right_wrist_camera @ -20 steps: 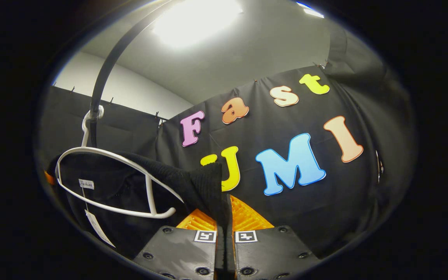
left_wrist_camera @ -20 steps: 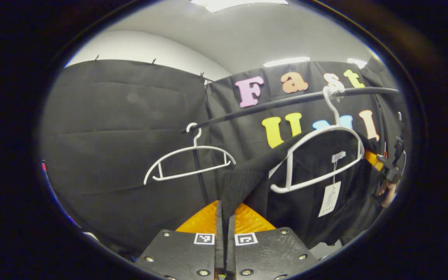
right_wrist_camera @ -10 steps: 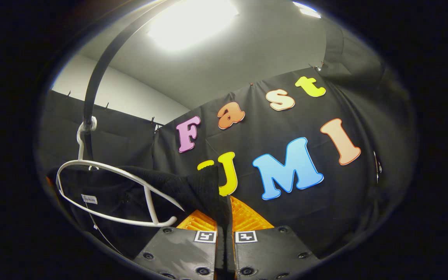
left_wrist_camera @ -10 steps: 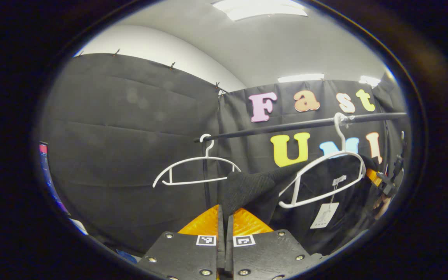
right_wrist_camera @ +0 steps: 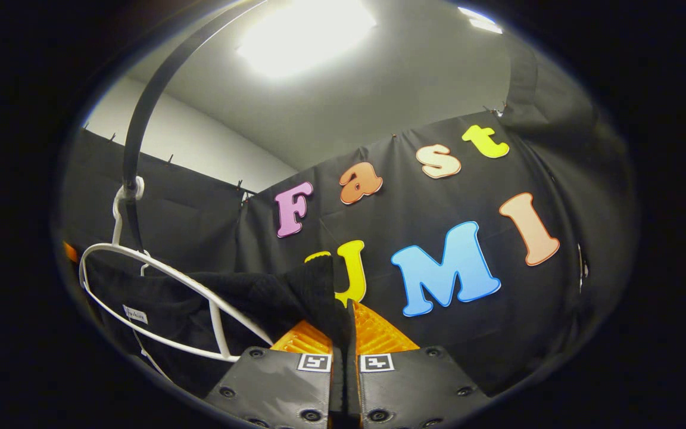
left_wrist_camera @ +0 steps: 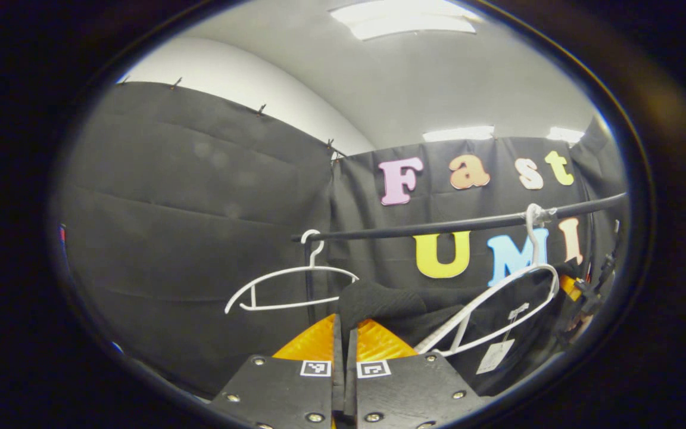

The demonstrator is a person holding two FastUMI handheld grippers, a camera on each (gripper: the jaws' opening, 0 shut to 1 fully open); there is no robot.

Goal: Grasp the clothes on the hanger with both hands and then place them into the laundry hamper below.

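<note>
A black knit garment (left_wrist_camera: 414, 313) hangs partly off a white hanger (left_wrist_camera: 498, 298) on the dark rail (left_wrist_camera: 438, 226). My left gripper (left_wrist_camera: 343, 325) is shut on one shoulder of the garment, the cloth bunched above its fingers. In the right gripper view the same black garment (right_wrist_camera: 242, 298) drapes over the white hanger (right_wrist_camera: 158, 280), and my right gripper (right_wrist_camera: 343, 316) is shut on its other shoulder. A paper tag (left_wrist_camera: 493, 356) dangles from the garment's neck. Far right in the left gripper view, the other gripper (left_wrist_camera: 587, 292) holds the cloth.
A second, bare white hanger (left_wrist_camera: 289, 283) hangs at the rail's left end beside the rack's upright post (left_wrist_camera: 309, 274). The rail (right_wrist_camera: 140, 137) curves overhead in the right gripper view. Black cloth walls close in behind, under ceiling lights.
The left gripper has risen, so rail and hangers sit lower in its view, and the garment's shoulder has slid further off the hanger. The right gripper view has barely shifted.
</note>
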